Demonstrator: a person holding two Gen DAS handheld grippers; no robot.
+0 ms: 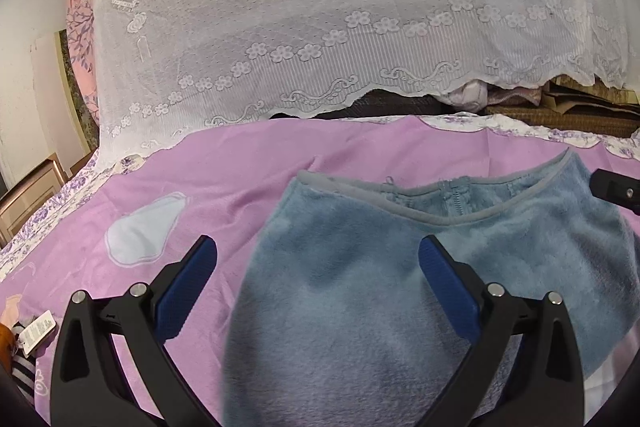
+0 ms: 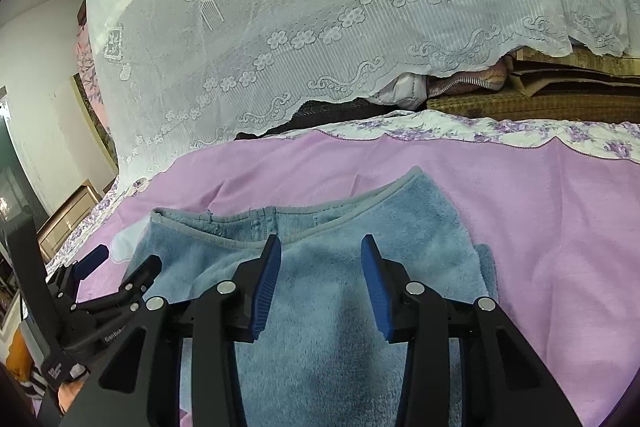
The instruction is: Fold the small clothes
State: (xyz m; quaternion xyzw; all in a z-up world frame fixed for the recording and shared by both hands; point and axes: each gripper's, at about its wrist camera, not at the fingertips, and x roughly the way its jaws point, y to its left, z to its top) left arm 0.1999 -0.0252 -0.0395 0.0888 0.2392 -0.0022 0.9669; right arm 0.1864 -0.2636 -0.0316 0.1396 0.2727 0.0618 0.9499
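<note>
Blue-grey fleece garment (image 1: 360,287), pink sheet (image 1: 240,163)

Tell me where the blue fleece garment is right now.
The blue fleece garment lies flat on the pink sheet, directly under both open tools, its grey-trimmed opening facing the white lace cover behind it.

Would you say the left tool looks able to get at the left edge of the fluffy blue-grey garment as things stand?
Probably yes. The left tool is open, straddling the left edge of the fluffy blue-grey garment, which lies flat on the pink bedsheet; nothing sits between them.
</note>
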